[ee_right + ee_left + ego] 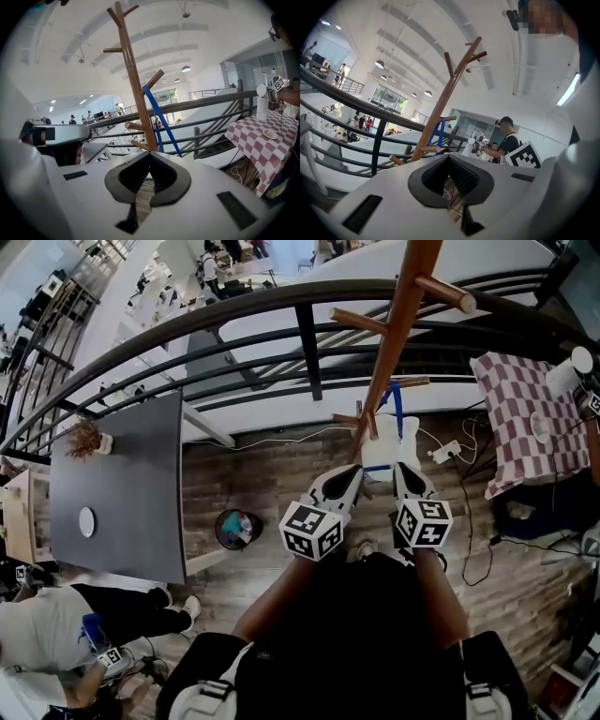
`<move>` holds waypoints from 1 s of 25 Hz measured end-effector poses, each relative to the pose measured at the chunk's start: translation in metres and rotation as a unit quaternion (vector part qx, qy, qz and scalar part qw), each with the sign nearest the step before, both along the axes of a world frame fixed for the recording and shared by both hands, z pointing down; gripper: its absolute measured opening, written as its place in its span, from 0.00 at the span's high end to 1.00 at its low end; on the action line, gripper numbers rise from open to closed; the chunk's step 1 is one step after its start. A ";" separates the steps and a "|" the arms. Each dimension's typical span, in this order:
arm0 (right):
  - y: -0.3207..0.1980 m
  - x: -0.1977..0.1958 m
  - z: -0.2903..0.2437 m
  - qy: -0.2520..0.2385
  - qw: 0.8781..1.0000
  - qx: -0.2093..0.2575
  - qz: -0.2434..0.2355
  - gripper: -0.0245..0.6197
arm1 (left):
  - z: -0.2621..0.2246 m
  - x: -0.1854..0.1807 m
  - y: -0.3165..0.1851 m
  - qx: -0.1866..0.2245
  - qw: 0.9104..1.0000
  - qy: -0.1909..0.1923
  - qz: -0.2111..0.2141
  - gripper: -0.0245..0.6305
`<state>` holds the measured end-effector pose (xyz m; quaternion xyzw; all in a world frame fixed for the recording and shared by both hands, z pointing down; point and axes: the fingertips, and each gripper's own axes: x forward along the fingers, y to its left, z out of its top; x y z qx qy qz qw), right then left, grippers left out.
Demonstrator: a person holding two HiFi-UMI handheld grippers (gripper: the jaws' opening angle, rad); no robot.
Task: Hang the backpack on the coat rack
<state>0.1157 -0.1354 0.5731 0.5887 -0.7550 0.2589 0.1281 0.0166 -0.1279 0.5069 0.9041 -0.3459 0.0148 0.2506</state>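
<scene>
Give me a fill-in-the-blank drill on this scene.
1. The strap of the backpack is ___ in colour.
2. The coat rack is made of ___.
3. The jaws of the right gripper are ___.
Missing words: blue; wood; shut.

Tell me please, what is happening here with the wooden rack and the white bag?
A person stands in front of a wooden coat rack with a gripper in each hand. The white backpack hangs from one of the rack's lower pegs by its blue strap. The left gripper and the right gripper are close to the backpack, but both have their jaws shut with nothing between them. The hanging looks done.
</scene>
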 end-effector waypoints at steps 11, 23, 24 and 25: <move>0.020 0.015 -0.010 -0.020 0.999 0.011 -0.036 0.94 | 0.000 0.020 0.024 0.007 0.998 -0.034 -0.049 0.95; 0.056 0.006 -0.064 -0.005 0.990 0.088 -0.111 0.94 | -0.010 0.027 0.068 0.022 0.992 -0.050 -0.116 0.95; 0.056 0.005 -0.066 -0.005 0.989 0.091 -0.115 0.94 | -0.011 0.025 0.069 0.025 0.991 -0.052 -0.120 0.95; 0.057 0.003 -0.068 -0.007 0.989 0.094 -0.117 0.94 | -0.013 0.022 0.069 0.028 0.990 -0.054 -0.123 0.95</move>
